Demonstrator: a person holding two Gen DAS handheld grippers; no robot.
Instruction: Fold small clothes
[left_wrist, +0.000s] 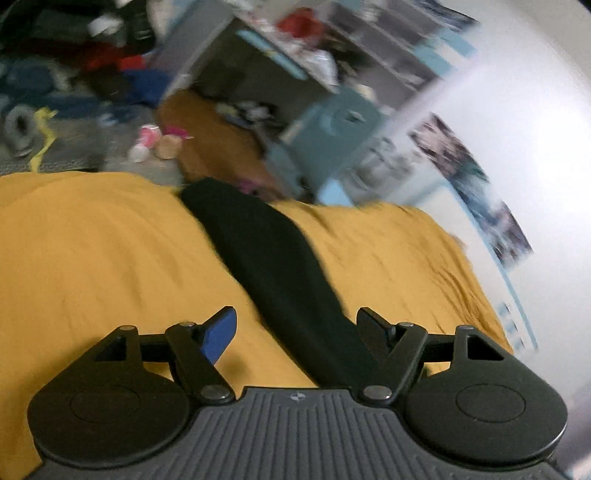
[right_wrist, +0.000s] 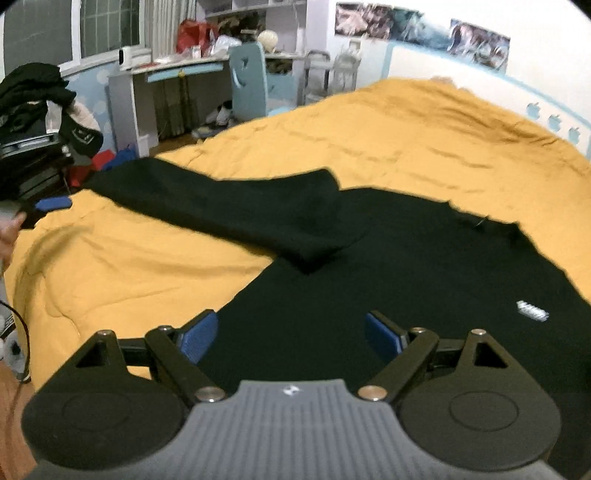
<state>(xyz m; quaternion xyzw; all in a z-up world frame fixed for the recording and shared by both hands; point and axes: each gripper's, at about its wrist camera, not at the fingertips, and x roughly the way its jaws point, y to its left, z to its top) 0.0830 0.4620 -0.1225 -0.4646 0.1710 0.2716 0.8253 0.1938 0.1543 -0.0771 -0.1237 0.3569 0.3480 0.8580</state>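
Sleeve (right_wrist: 229, 210) of black sweater (right_wrist: 406, 266) sprawls left across yellow bedspread (right_wrist: 424, 140); soft, floppy knit, best pinched at cuff. Left gripper (left_wrist: 295, 325) spread, empty. Right gripper (right_wrist: 291, 332) spread over sweater body, empty.

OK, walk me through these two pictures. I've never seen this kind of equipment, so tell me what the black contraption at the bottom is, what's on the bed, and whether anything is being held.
There is no robot here. A person holds a handheld two-finger gripper in each hand, and a wide-angle camera on each looks forward along its fingers. One picture comes from the left gripper, the other from the right gripper. Both stand open and hold nothing.

On the yellow bedspread lies a black long-sleeved garment, mostly spread flat. One sleeve stretches out towards the bed's edge, and the left gripper hovers over it. The left picture is blurred. Behind are a desk, a blue chair and clutter.
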